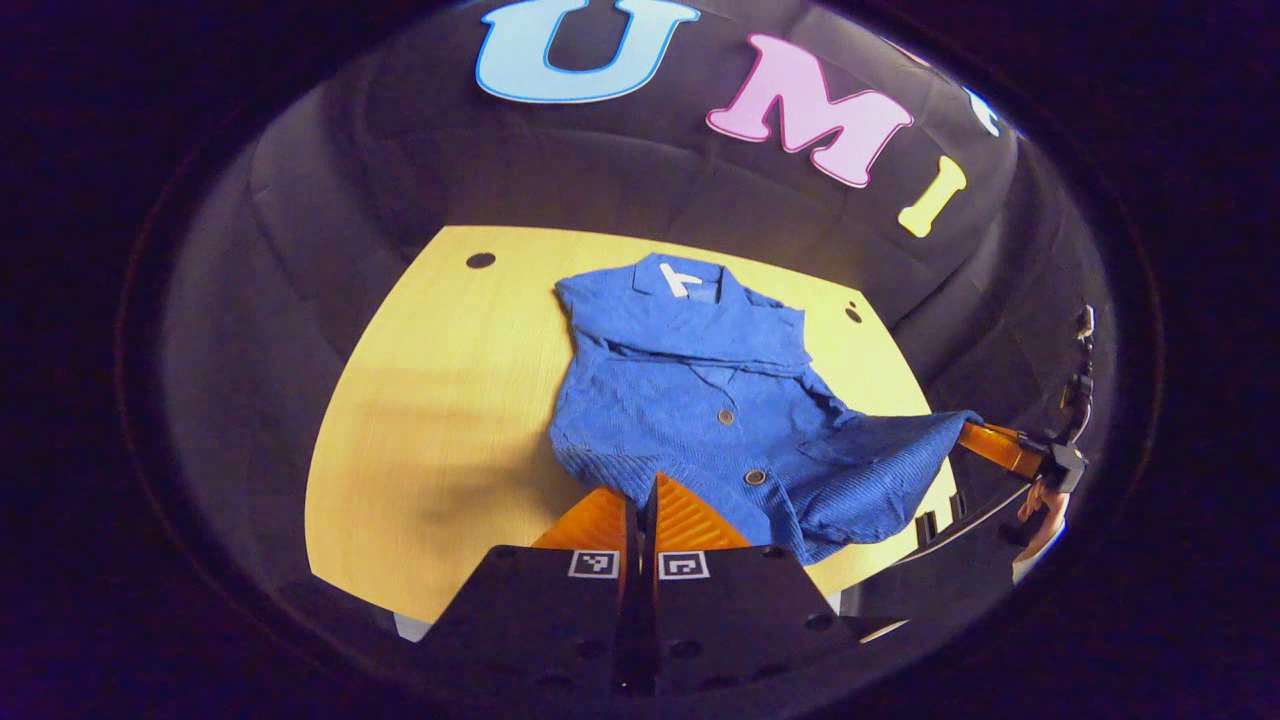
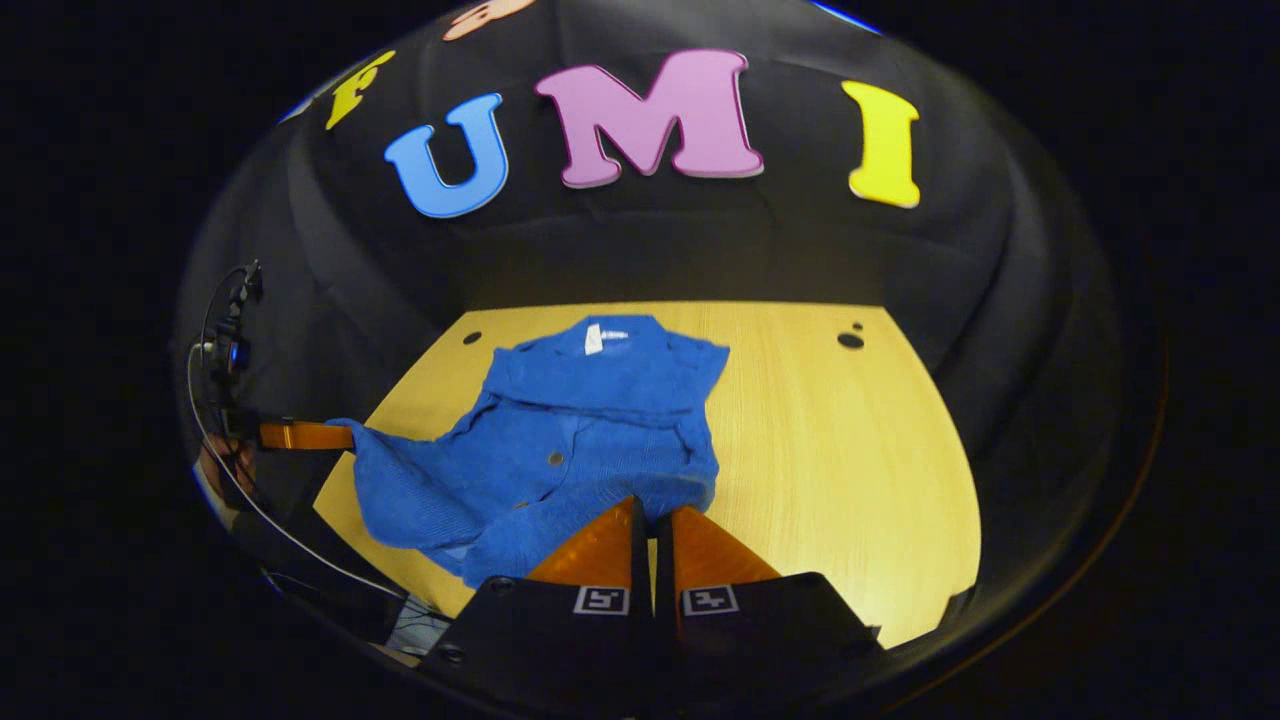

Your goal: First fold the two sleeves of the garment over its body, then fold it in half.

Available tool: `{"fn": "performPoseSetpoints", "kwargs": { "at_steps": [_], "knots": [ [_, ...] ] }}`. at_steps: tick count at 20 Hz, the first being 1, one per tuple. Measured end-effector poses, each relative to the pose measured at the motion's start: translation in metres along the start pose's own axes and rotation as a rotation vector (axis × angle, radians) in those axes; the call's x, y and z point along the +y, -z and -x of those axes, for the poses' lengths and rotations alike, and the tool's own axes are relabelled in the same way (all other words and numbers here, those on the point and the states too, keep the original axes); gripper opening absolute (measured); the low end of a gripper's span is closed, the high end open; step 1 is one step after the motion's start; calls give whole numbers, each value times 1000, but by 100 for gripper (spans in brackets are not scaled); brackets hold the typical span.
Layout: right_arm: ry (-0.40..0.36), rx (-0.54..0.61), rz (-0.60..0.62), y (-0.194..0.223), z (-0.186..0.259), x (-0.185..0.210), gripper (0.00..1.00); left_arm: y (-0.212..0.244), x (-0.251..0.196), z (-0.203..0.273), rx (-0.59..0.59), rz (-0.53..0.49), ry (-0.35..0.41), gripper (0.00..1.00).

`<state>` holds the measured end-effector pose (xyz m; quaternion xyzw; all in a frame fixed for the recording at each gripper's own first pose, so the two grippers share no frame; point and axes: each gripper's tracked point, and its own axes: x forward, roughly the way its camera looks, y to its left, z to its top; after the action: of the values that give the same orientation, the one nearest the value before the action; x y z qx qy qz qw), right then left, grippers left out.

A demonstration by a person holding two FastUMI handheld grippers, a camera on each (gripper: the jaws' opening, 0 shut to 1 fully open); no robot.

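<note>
The blue garment lay on the table, collar toward the booth wall. Both sleeves looked already folded over its body, so the halving fold seemed to be in hand. The left claw was closed on the hem corner nearest it. In the same view the right claw, at the far side of the garment, pinched the other hem corner and held it lifted off the table. Carrying the hem up to the collar was left.
</note>
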<state>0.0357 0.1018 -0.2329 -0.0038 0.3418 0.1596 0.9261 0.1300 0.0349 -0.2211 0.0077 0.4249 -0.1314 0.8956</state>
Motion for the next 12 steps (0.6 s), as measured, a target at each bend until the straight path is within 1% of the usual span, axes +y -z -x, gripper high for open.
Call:
{"fn": "performPoseSetpoints", "kwargs": {
  "at_steps": [2,3,4,7,9,10,11,12],
  "knots": [
    [-2,-61,37,-39,-17,3,5,-32,6,-1,-52,-4,-18,0],
    [-5,-86,46,-56,-32,6,5,-50,6,-5,-74,8,-12,0],
    [-10,-102,44,-73,-49,6,5,-68,5,-9,-89,15,0,0],
    [18,-131,33,-113,-108,-12,5,-128,23,-37,-129,43,-25,0],
    [52,-130,29,-134,-150,-32,5,-164,35,-67,-116,118,-28,0],
    [65,-121,31,-140,-169,-41,4,-177,43,-80,-88,168,-47,0],
    [85,-93,30,-144,-189,-52,4,-184,56,-94,-44,214,-82,0],
    [84,-48,10,-144,-208,-58,5,-191,65,-107,-19,252,-93,0]
  ]
}}
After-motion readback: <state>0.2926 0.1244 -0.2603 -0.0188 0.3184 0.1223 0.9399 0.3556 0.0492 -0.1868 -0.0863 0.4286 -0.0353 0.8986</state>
